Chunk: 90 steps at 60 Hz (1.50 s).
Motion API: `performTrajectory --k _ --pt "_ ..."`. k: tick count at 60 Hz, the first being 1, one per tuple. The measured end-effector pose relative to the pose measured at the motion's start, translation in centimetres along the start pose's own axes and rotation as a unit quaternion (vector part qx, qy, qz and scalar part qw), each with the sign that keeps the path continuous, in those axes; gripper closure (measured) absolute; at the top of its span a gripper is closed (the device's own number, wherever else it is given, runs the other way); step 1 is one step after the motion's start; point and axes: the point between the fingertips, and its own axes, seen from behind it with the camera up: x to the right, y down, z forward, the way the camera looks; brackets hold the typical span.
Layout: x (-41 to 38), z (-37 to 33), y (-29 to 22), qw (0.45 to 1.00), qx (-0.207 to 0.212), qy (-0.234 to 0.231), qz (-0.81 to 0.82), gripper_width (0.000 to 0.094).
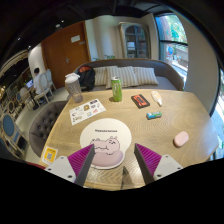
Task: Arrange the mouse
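Observation:
A small pink mouse (181,139) lies on the round wooden table (150,135), beyond and to the right of my fingers. A round white mouse pad (105,136) with a pink hippo picture lies just ahead of my fingers, its near edge between them. My gripper (112,161) is open and empty, with the magenta pads (80,159) well apart low over the table's near edge. The mouse sits apart from the pad, with bare table between them.
A green can (116,90) and a grey cup (74,87) stand at the far side. A leaflet (87,110), a dark red flat item (140,101), a small blue item (153,115) and a yellow card (50,154) lie on the table. A sofa (130,76) stands behind.

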Motion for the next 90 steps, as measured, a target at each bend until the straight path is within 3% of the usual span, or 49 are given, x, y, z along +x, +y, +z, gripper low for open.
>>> performTrajectory --k 17,36,51,53,78,83,87,90 --pt "1.7 0.3 2.7 0.999 -0.008 0.031 0.012 0.0114" --pt "16.8 1.6 7.0 0.995 -0.017 0.094 0.009 0.0113" --pt "26.8 6.2 8.2 0.995 -0.018 0.097 0.018 0.0108" --pt "27.3 6.8 7.3 0.996 -0.001 0.09 0.022 0.0122" --pt "29.3 13.0 1.2 0.998 0.03 0.061 -0.011 0.0139" --pt "29.4 13.9 0.3 0.997 0.042 0.062 -0.01 0.0224" --pt "30.5 14.1 0.0 0.995 0.045 0.088 0.005 0.0438" --pt "30.6 14.1 0.1 0.994 0.042 0.097 0.03 0.045"
